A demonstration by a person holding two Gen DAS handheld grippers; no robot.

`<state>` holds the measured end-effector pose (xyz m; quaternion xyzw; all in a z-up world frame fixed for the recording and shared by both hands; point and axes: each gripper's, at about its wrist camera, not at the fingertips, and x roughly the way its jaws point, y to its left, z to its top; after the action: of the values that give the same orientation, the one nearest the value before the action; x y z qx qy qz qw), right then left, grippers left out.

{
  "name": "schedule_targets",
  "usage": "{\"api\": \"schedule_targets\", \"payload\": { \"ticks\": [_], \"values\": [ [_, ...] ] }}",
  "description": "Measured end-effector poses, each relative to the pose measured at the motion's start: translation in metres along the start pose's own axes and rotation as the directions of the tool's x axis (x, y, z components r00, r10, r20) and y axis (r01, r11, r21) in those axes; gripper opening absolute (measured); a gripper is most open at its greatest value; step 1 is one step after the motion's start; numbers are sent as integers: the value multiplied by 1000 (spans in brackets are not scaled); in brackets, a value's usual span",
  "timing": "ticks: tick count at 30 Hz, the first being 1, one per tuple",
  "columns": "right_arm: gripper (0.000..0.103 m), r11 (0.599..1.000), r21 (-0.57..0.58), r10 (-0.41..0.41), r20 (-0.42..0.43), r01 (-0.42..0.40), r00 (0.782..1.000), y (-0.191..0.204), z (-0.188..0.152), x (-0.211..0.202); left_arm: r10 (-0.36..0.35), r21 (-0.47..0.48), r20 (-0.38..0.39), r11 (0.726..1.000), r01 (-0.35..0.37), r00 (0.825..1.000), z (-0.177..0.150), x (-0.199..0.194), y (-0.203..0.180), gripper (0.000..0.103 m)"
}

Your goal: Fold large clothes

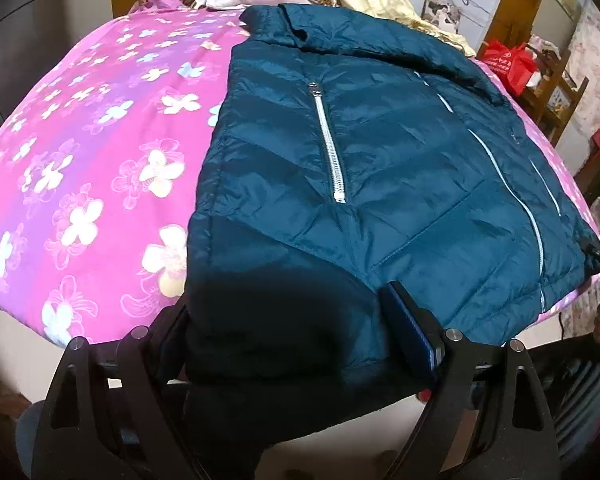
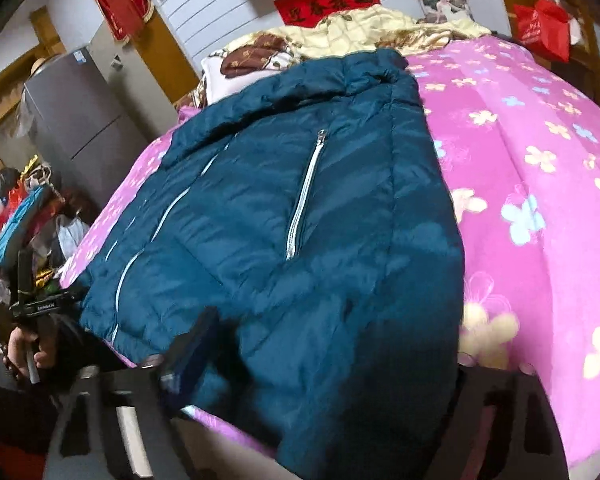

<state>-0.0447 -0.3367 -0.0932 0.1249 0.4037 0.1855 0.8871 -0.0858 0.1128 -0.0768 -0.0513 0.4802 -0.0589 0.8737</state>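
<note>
A dark teal padded jacket (image 1: 380, 168) lies front up on a pink flowered bedspread (image 1: 80, 160), collar far, hem near. It has white zips on the front and pockets. My left gripper (image 1: 296, 320) has its fingers wide apart around the jacket's near hem corner; one blue-padded finger (image 1: 412, 332) shows, the other is hidden under cloth. In the right wrist view the jacket (image 2: 300, 208) fills the middle on the bedspread (image 2: 540, 200). My right gripper (image 2: 320, 352) straddles the other hem corner; its left finger (image 2: 188, 344) shows, the right one is hidden.
Pillows and a yellow quilt (image 2: 360, 28) lie at the bed's head. A grey fridge (image 2: 80, 112) and cluttered bags (image 2: 16, 220) stand left of the bed. A red bag (image 1: 508, 64) on a wooden chair stands on the other side. My other hand's gripper shows in the right wrist view (image 2: 32, 308).
</note>
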Motion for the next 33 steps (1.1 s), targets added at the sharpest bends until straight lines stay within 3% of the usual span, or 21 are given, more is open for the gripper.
{"api": "schedule_targets", "payload": {
  "ticks": [4, 8, 10, 13, 15, 20, 22, 23, 25, 27, 30, 33],
  "values": [
    [60, 999, 44, -23, 25, 22, 999, -11, 6, 4, -20, -9, 5, 1000, 20, 1000, 3, 2, -1, 87],
    [58, 998, 70, -10, 39, 8, 999, -13, 10, 7, -100, -60, 9, 993, 101, 995, 1, -5, 7, 87],
    [58, 999, 48, 0, 27, -1, 1000, -8, 7, 7, -96, -78, 18, 992, 97, 995, -3, -9, 11, 69],
    [58, 1000, 7, -18, 23, 18, 1000, 0, 4, 7, -92, -98, 27, 991, 94, 995, -2, -9, 14, 58],
    [59, 1000, 11, -25, 30, 25, 999, 1, 3, 8, -94, -101, 28, 990, 96, 995, 1, -7, 15, 57],
    [64, 1000, 15, -23, 34, 23, 999, 4, 3, 10, -107, -118, 34, 987, 110, 994, 11, 0, 17, 59],
    [64, 999, 10, -34, 37, 34, 999, 5, 2, 10, -159, -141, 35, 977, 162, 987, 16, 2, 20, 72],
    [64, 999, 11, -36, 39, 36, 999, 6, 2, 10, -180, -153, 29, 971, 182, 983, 17, 3, 21, 72],
    [64, 999, 10, -42, 41, 41, 998, 7, 2, 10, -243, -160, 7, 957, 241, 970, 18, 1, 18, 72],
    [66, 999, 10, -42, 42, 42, 998, 7, 2, 10, -326, -146, 4, 935, 323, 945, 15, -4, 10, 72],
    [73, 1000, 7, -30, 47, 29, 998, 9, 2, 12, -276, -101, 19, 956, 277, 961, 19, -9, 2, 72],
    [82, 999, -25, -38, 40, 39, 998, 15, 2, 15, -265, -180, -9, 949, 259, 964, 28, 9, 14, 70]
  ]
}}
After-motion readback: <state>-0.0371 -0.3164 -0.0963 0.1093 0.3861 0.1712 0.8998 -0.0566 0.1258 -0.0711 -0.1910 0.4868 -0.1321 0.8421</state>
